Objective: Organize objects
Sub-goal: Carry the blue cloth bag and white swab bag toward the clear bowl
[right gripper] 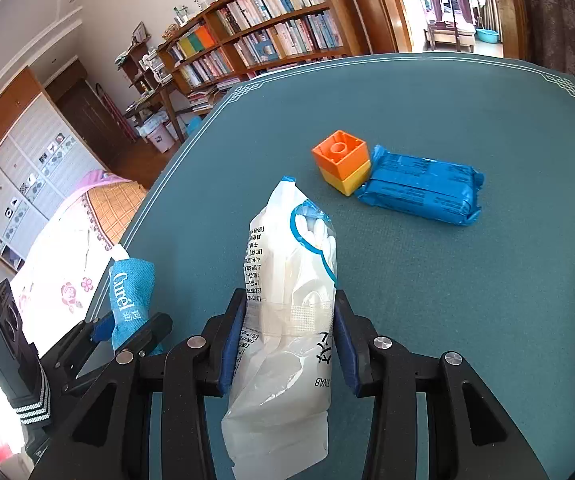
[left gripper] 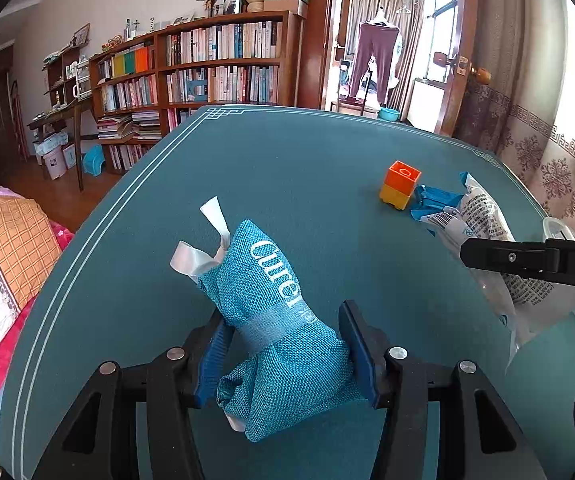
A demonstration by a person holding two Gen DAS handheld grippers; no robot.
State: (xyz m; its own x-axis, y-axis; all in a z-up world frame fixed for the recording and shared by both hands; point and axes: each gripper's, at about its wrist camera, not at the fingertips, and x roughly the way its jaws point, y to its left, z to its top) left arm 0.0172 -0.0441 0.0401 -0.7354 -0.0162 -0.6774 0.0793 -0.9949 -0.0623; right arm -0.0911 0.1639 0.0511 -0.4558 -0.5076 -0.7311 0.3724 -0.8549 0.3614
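My left gripper (left gripper: 285,316) is shut on a blue woven pouch (left gripper: 271,272) tied with a white ribbon, and holds it above the teal table mat (left gripper: 287,152). My right gripper (right gripper: 290,300) is shut on a white plastic bag of cotton swabs (right gripper: 287,248); its pads press on both sides of the bag. In the right wrist view the left gripper (right gripper: 127,320) with the pouch (right gripper: 131,284) is at the lower left. An orange block stacked on a yellow one (right gripper: 343,160) stands on the mat, touching a blue wrapped pack (right gripper: 419,188).
The mat's white border line (right gripper: 223,104) marks the table edge. A bed with a patterned quilt (left gripper: 3,248) lies beside the table on the left. Bookshelves (left gripper: 215,64) and a doorway (left gripper: 379,40) stand beyond the far edge.
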